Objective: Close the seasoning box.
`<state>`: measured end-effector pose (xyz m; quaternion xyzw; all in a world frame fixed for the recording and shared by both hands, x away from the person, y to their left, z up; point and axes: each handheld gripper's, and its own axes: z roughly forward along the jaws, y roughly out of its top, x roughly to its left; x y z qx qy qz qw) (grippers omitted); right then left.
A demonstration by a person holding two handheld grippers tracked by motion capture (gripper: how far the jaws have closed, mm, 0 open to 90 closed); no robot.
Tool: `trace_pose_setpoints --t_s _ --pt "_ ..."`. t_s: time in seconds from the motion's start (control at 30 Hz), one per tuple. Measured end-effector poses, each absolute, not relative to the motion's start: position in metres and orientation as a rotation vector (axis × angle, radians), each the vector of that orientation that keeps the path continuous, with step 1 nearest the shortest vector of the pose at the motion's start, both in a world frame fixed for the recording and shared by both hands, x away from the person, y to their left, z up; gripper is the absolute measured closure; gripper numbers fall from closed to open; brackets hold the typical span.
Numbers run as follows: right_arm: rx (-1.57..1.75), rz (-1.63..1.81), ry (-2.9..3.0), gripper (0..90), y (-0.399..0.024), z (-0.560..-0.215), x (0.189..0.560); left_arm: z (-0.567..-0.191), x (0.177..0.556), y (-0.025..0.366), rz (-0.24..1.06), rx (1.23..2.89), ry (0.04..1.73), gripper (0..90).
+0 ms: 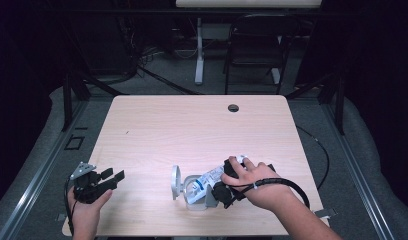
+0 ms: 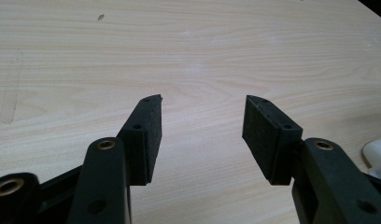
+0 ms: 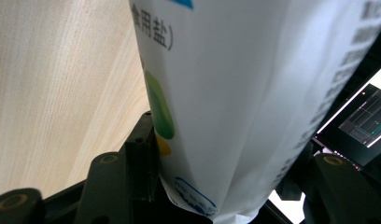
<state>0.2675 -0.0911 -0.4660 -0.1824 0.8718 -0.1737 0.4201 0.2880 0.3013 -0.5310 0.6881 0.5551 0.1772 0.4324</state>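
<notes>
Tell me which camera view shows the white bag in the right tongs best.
The high view: it shows the whole white bag lying tilted in the right tongs, its lower end at a clear container on the table. The right gripper view shows only a close stretch of its printed side. The left gripper view looks at bare tabletop.

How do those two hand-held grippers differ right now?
The right hand-held gripper is shut on a white bag; the left hand-held gripper is open, with bare table between its jaws. In the high view the right one works mid-table over a grey container; the left one sits at the table's left edge, away from it. Both have black jaws and are held in a hand.
</notes>
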Motion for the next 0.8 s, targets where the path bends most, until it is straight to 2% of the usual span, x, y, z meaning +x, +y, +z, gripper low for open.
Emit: trace_pose_setpoints --t_s 0.8 --pt "-0.461 -0.423 2.192 45.0 -0.0913 -0.4667 0.2682 -0.5313 0.2881 0.3023 0.437 1.723 1.386 47.9"
